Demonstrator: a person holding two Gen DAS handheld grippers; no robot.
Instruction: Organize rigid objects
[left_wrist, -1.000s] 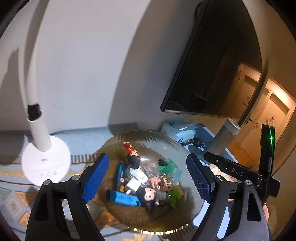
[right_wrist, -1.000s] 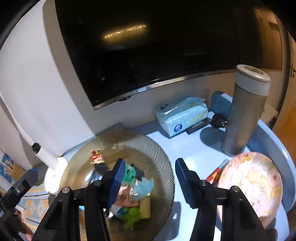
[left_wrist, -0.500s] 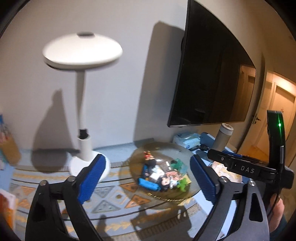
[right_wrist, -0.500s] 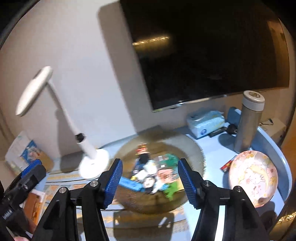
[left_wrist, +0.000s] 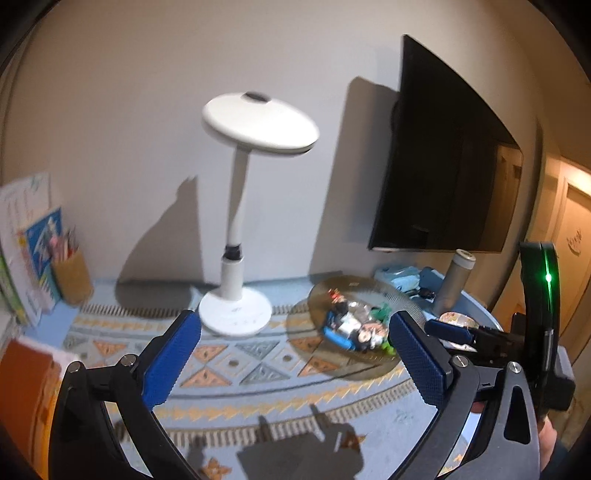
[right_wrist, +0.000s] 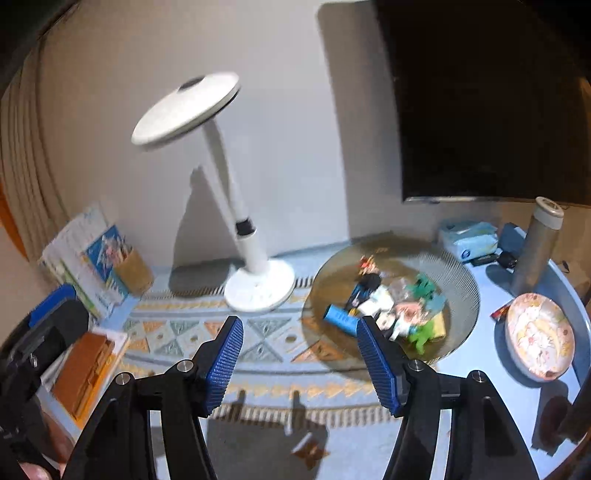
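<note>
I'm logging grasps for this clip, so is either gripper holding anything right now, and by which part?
Nothing is held. The left gripper and right gripper are both open and empty above the table, with the toys lying in the glass bowl.

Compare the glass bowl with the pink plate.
The glass bowl is amber, see-through and ribbed; the pink plate is opaque with a floral print. The bowl looks much larger than the plate. The bowl holds a pile of small toys and gadgets; the plate holds nothing. Both are round and sit on the blue table, the plate to the bowl's right.
</note>
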